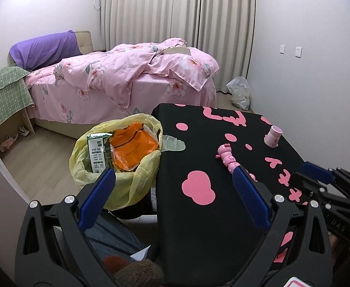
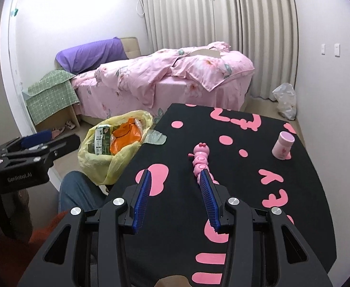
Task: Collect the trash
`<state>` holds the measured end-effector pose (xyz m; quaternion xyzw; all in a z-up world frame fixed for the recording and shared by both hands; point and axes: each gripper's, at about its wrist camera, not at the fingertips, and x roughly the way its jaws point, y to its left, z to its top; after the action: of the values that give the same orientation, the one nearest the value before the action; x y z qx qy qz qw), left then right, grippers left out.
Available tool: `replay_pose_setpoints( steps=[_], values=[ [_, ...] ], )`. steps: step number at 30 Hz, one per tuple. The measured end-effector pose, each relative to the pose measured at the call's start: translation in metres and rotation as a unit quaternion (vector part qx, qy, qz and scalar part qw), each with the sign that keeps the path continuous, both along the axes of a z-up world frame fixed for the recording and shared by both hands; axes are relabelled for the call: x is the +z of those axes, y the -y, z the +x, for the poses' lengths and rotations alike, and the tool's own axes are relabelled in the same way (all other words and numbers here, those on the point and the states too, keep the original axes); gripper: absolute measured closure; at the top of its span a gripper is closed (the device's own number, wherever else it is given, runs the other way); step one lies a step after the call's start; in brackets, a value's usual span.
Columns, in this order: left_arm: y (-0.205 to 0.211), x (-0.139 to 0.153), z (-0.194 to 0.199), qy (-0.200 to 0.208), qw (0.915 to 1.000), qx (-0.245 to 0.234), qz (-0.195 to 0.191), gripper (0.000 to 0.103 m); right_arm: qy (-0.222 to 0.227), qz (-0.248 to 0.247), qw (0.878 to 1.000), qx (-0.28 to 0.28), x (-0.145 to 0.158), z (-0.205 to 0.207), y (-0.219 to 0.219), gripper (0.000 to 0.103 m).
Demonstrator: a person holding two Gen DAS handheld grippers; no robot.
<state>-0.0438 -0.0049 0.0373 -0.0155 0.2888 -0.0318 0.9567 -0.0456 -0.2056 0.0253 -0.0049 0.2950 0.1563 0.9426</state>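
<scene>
A yellow trash bag [image 1: 117, 167] stands open at the table's left edge; it also shows in the right wrist view [image 2: 112, 148]. It holds a green carton [image 1: 96, 153] and an orange wrapper [image 1: 133, 148]. A clear crumpled plastic piece [image 1: 173, 143] lies on the table edge beside the bag, also in the right wrist view [image 2: 155, 137]. My left gripper [image 1: 173, 179] is open and empty, near the bag and above the table's near left side. My right gripper [image 2: 176, 177] is open and empty above the table, its right finger next to a pink caterpillar toy [image 2: 201, 160].
The table has a black cloth with pink shapes [image 1: 222, 167]. A pink cup [image 1: 274, 136] stands at its right. A bed with pink bedding [image 1: 127, 79] is behind. A white plastic bag [image 1: 240, 93] lies on the floor by the curtain. My leg is below the left gripper.
</scene>
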Motion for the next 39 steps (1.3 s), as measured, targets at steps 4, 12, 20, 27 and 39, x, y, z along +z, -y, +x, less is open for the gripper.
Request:
replay_pose_setpoints(
  steps=[4, 12, 20, 27, 39],
  values=[
    [-0.0011, 0.0005, -0.0037, 0.000, 1.0000, -0.001, 0.001, 0.009, 0.000, -0.003, 1.000, 0.002, 0.0021, -0.0015, -0.0027, 0.063],
    [-0.0056, 0.0020, -0.0074, 0.003, 1.0000, -0.001, 0.000, 0.009, 0.000, -0.006, 1.000, 0.004, 0.0030, -0.0028, -0.0063, 0.063],
    [-0.0044, 0.0026, -0.0067, 0.004, 0.9999, -0.012, 0.005, 0.009, -0.001, -0.004, 1.000, 0.003, 0.0030, -0.0027, -0.0043, 0.063],
    [-0.0009, 0.0028, -0.0065, 0.004, 0.9997, -0.021, 0.009, 0.009, 0.000, -0.001, 1.000, -0.002, 0.0012, -0.0024, -0.0006, 0.063],
    [0.0014, 0.0028, -0.0075, 0.005, 0.9996, -0.026, 0.013, 0.009, -0.002, 0.002, 1.000, -0.006, 0.0003, -0.0059, 0.0018, 0.062]
  ],
)
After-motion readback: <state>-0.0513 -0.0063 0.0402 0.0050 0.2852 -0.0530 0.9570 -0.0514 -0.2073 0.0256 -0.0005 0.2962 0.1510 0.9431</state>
